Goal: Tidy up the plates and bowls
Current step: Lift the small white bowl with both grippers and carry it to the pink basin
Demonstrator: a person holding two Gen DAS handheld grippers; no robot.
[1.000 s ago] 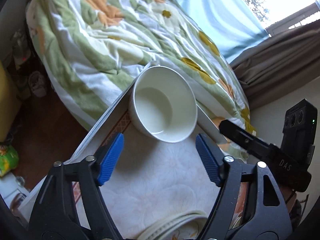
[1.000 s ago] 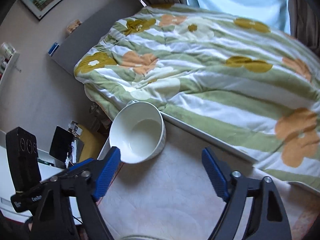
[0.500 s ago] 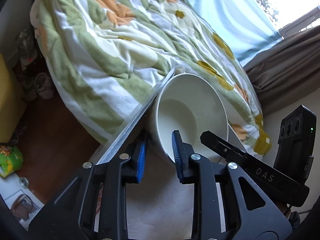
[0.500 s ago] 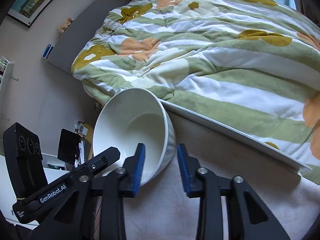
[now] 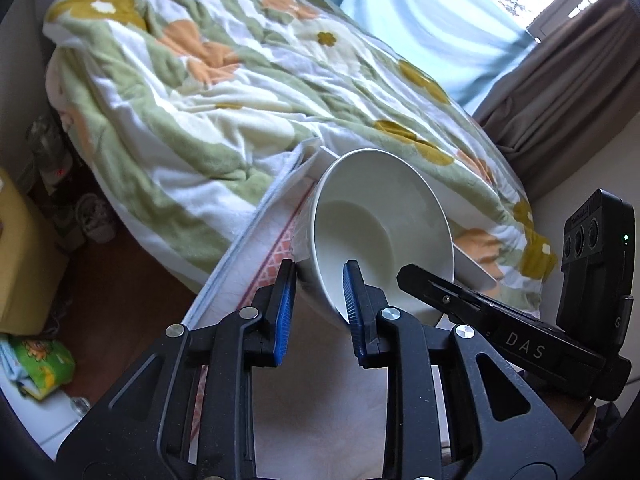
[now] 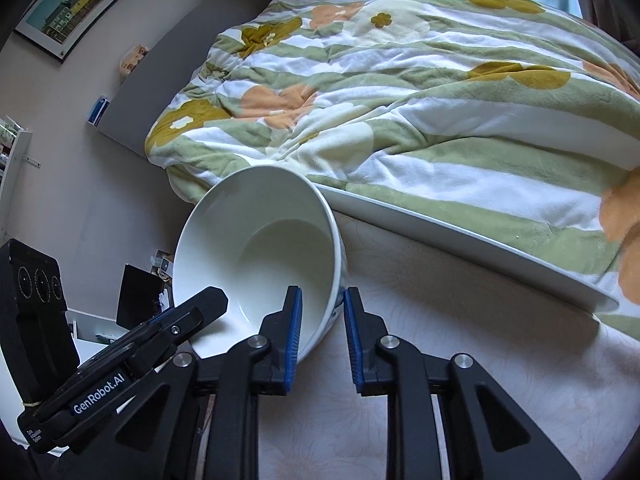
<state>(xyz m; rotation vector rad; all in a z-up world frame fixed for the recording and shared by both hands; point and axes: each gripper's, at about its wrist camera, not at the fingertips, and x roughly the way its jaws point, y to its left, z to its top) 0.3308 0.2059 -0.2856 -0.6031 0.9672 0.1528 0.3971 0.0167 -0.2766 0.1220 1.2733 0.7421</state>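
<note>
A white bowl (image 5: 380,232) (image 6: 260,240) is tilted over the far left corner of a table covered in a pale flowered cloth (image 6: 460,320). My left gripper (image 5: 318,280) is shut on the bowl's near rim, with one blue pad inside and one outside. My right gripper (image 6: 322,304) is shut on the rim's other side in the same way. In each wrist view, the other gripper's black finger reaches in beside the bowl.
A bed with a green, white and orange flowered blanket (image 5: 200,100) lies just past the table's far edge (image 6: 480,232). A yellow box (image 5: 20,260) and shoes sit on the brown floor at the left. Curtains (image 5: 560,80) hang behind.
Both grippers came forward to the bowl and went from wide open to shut on its rim. The bowl now sits tilted and closer in both views.
</note>
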